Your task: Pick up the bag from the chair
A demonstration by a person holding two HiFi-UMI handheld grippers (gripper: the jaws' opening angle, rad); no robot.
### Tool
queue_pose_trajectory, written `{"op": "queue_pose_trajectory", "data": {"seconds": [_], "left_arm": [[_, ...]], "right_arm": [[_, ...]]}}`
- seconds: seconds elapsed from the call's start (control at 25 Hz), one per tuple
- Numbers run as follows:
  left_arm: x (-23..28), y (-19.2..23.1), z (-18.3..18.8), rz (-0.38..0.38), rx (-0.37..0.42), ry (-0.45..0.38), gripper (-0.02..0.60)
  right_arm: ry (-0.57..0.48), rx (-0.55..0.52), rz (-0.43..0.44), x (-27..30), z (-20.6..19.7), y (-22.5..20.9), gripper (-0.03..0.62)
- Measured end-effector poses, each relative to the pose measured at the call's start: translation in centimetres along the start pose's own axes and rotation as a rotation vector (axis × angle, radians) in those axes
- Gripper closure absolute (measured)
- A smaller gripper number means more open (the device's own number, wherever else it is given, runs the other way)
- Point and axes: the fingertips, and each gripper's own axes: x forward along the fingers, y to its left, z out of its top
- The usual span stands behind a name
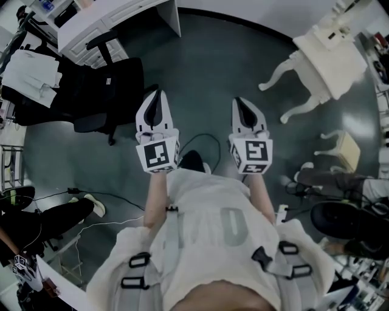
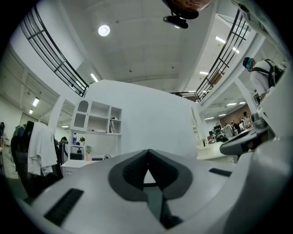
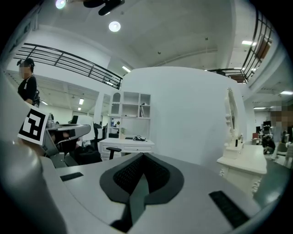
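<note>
A black bag (image 1: 112, 85) with a small white tag rests on the black office chair (image 1: 91, 118) at the left of the head view. My left gripper (image 1: 158, 93) is held out over the floor just right of the chair, apart from the bag. Its jaws are shut with nothing between them, as the left gripper view (image 2: 147, 153) confirms. My right gripper (image 1: 239, 101) hangs level with it further right, also shut and empty (image 3: 143, 156). The chair and a dark mass on it (image 3: 87, 154) appear at the left of the right gripper view.
A white desk (image 1: 115, 18) stands behind the chair and white clothing (image 1: 30, 76) hangs to its left. A white ornate dressing table (image 1: 325, 54) and a small stool (image 1: 344, 149) stand at the right. Cables (image 1: 206, 141) lie on the floor. Another person's leg (image 1: 58, 215) is at lower left.
</note>
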Motion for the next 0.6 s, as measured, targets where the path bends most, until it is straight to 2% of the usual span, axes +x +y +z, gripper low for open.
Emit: {"op": "queue_pose_trajectory", "data": {"seconds": [0.2,0.36,0.6], "left_arm": [[0.7,-0.2,0.0,0.011,0.007,0.005,0.575],[2.4,-0.6,0.1,-0.005,0.078,-0.009,0.575],[6.0,-0.7,0.2,-0.032,0.108,-0.040,0.575]], "right_arm": [[0.007,0.002,0.026,0.6,-0.3,0.1,0.589],[-0.028,0.008,0.041,1.4,0.1,-0.8,0.589],[-0.041,0.034,0.003,3.3,-0.3,-3.2,0.589]]}}
